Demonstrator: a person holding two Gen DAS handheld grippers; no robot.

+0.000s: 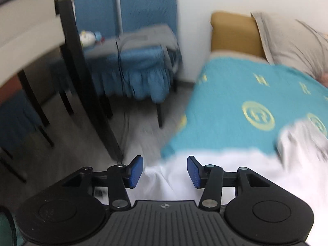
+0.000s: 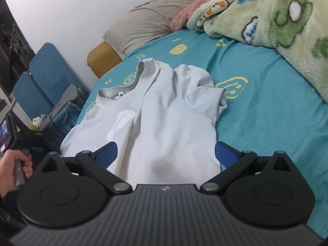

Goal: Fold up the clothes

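Where the shirt lies: since folding needs a flat base, the white T-shirt (image 2: 162, 123) is spread on the bed (image 2: 266, 106), collar toward the pillow (image 2: 151, 22), hem toward the person.
Shirt shape: one side looks already turned in over the chest and the right sleeve is bunched, so I judge the fold partly done.
Right tongs (image 2: 165, 153): spread wide over the hem end, pinching nothing; they seem poised to take the lower edge.
Left tongs (image 1: 165, 171): parted about halfway with white cloth seen between the pads (image 1: 135, 171), apparently not pressed; that view is blurred.
Left side: a hand (image 2: 12, 170) grips the handle off the bed's edge, near the blue chairs (image 2: 41, 78).
Clutter: the green blanket (image 2: 276, 16) sits pushed aside, leaving room.
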